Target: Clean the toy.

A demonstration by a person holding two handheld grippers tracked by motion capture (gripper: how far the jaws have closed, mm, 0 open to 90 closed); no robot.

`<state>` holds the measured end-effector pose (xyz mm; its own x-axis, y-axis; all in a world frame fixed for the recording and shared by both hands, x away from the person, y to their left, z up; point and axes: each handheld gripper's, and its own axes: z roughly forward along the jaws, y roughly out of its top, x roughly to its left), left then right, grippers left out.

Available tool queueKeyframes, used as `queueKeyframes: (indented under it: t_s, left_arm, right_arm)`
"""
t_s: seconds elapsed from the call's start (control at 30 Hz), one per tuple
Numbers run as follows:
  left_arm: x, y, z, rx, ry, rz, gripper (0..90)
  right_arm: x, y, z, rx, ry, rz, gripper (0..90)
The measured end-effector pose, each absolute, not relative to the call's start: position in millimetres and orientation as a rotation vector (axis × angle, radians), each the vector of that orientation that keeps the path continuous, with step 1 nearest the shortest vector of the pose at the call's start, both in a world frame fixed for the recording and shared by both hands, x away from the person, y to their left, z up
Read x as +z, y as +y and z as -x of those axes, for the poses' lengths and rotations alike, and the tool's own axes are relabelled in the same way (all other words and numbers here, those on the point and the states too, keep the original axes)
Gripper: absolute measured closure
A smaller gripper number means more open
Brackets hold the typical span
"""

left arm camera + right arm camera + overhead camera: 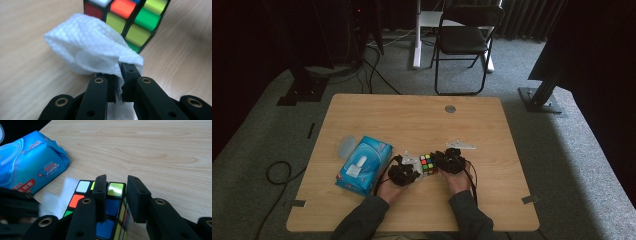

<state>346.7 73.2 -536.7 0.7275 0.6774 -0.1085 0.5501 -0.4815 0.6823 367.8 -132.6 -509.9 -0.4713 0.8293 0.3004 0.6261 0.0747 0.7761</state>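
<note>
I am cleaning the puzzle cube (428, 164) with a wet wipe (93, 53). The cube sits near the 6 o'clock edge of the table (412, 115), right between my two hands.

My right gripper (117, 195) steadies the cube. Its jaws are pinching a top corner, one jaw on the top face and one down the side.

My left gripper (119, 82) has its jaws pressed tight on a bunched piece of the white wipe. The wipe is touching the cube's near side, over a red square and a yellow-green one.

The blue pack of wipes (362, 165) lies at 9 o'clock from the cube, with its lid flipped open.

So the wipe is out and on the cube. I think the rubbing has only just started. The other sides are left to do.
</note>
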Motion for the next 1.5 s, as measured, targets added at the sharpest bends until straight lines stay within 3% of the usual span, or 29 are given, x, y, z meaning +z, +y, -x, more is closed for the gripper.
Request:
queueKeyframes:
  t_s: [0.73, 1.33, 1.5]
  left_arm:
    - [-524, 90, -357, 0.258, 0.981, -2.13, 84.3]
    - [-512, 101, -369, 0.275, 1.034, -2.059, 83.3]
    - [-514, 92, -359, 0.262, 1.018, -2.071, 83.6]
  right_arm:
    - [-510, -134, -369, 1.361, 2.143, -1.465, 70.1]
    - [-509, -116, -362, 1.394, 2.3, -1.269, 71.3]
    - [-507, -112, -362, 1.33, 2.246, -1.292, 64.5]
